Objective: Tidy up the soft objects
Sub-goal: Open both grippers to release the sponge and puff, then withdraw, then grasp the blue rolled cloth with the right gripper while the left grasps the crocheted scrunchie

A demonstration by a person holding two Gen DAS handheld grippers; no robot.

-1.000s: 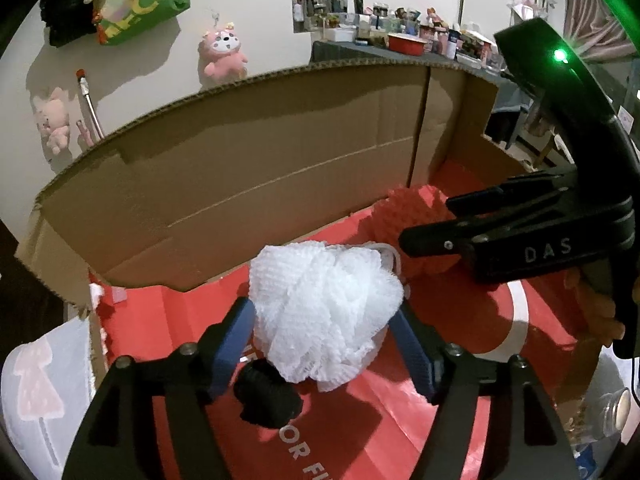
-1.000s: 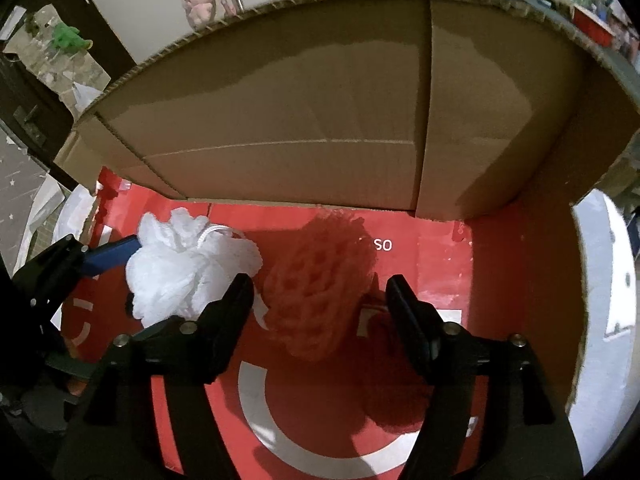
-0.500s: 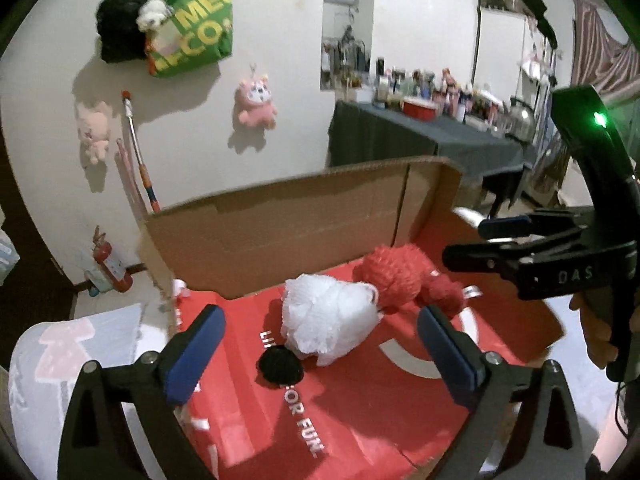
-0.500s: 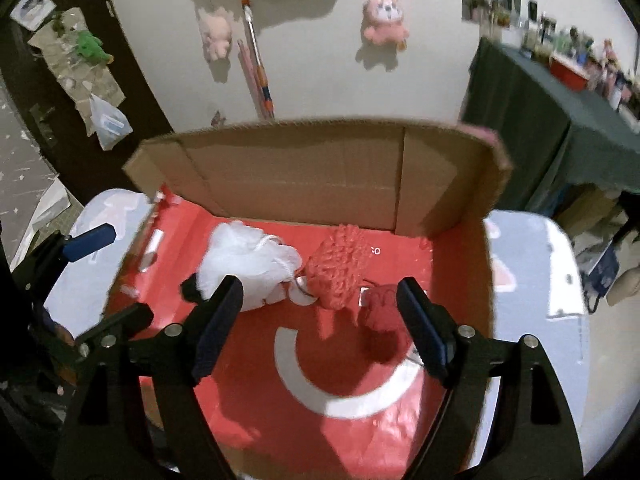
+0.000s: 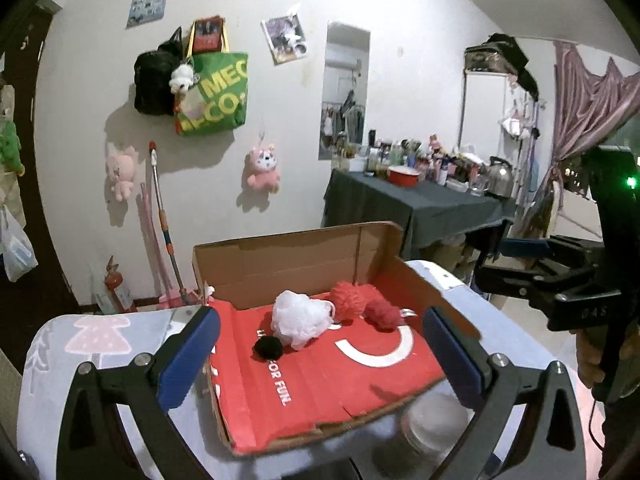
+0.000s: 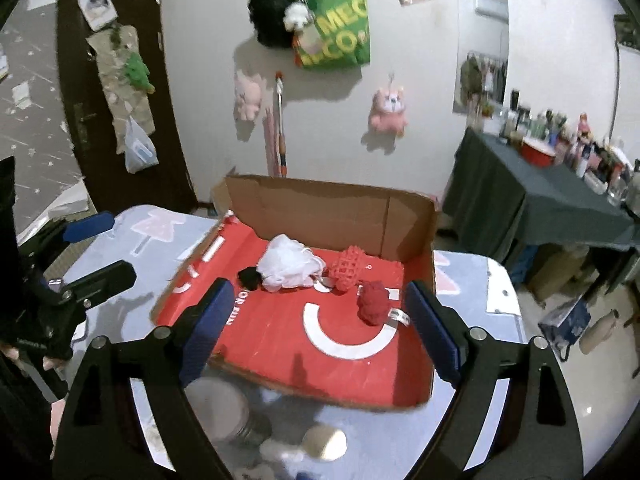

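Observation:
A red-lined cardboard box (image 5: pixel 416 280) (image 6: pixel 424 240) lies on the table. In it lie a white mesh bath puff (image 5: pixel 301 319) (image 6: pixel 286 264), a black pompom (image 5: pixel 267 347) (image 6: pixel 249 277), a red mesh sponge (image 5: pixel 347 300) (image 6: pixel 349 268) and a dark red fuzzy ball (image 5: pixel 382 314) (image 6: pixel 373 307). My left gripper (image 5: pixel 320 354) is open and empty, raised in front of the box. My right gripper (image 6: pixel 320 330) is open and empty too, above the box's near edge. It also shows at the right of the left wrist view (image 5: pixel 540 280).
The box sits on a table with a pale tree-print cloth (image 5: pixel 100 328) (image 6: pixel 160 232). A whitish jar (image 6: pixel 224 412) and small items lie near the front edge. Plush toys and a green bag (image 5: pixel 212 96) hang on the wall. A cluttered dark table (image 5: pixel 420 204) stands behind.
My left gripper let go of the white puff, opened wide and pulled back and up. My right gripper also drew back from the box. The soft things stay inside.

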